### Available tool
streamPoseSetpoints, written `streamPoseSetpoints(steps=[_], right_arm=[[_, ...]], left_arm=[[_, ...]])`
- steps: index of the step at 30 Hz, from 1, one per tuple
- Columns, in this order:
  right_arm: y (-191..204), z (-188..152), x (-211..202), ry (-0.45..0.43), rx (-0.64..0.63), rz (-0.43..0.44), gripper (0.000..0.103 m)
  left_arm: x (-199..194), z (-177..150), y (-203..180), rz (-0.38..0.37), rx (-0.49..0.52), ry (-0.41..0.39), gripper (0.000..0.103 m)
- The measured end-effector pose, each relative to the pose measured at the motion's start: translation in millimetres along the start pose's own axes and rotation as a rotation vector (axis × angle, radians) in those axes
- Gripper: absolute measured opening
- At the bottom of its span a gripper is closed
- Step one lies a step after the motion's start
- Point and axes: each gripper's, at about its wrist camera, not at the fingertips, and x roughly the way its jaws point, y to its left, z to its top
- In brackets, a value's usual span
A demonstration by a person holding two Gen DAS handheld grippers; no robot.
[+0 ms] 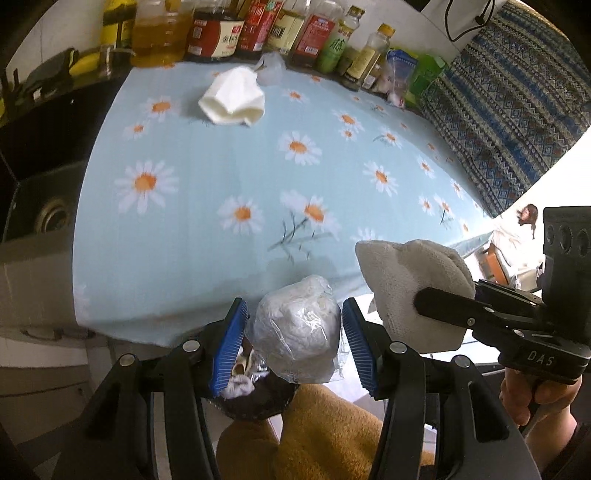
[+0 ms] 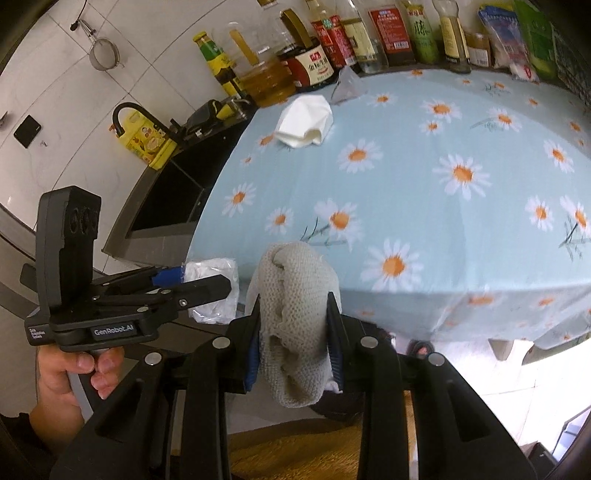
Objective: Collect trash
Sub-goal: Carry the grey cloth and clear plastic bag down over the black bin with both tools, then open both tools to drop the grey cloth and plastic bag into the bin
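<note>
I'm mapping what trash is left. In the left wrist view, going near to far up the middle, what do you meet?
Plastic-wrapped bundle in the left tool → bare daisy tablecloth → crumpled white tissue → clear plastic scrap → row of bottles.

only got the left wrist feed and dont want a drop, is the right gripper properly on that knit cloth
Observer: Yes. The right wrist view shows both pads of the right gripper pressed on the knit cloth, which bulges above them and hangs below.
Operator: and my bag from the side
Observer: The left gripper is clamped on the plastic bag, and part of the bag hangs below its fingers.
Operator: whats on the wall past the sink, i cant see that far
Observer: A wire strainer hangs on the white tiled wall.
</note>
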Motion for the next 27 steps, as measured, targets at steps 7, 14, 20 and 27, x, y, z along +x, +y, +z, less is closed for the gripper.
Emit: streamPoseSetpoints(steps=[7,14,20,27], right_arm=[[-4,-20,16,0.051,0.025,0.006,0.032],[-12,-35,37,0.115,0.046,0.015,0.033],[-36,-48,62,0.194,0.088,0.001,0.034],[-53,-63,85,0.271,0.125,-0.001,0.034]], left_arm=[[16,-21,5,-0.001,-0.026,0.048,0.051],[38,-40,12,0.011,-0.061,0.109,0.051],[65,-62,24,0.028,-0.114,0.191,0.051],[89,-83,35,0.041,-0.157,0.268,0.052]])
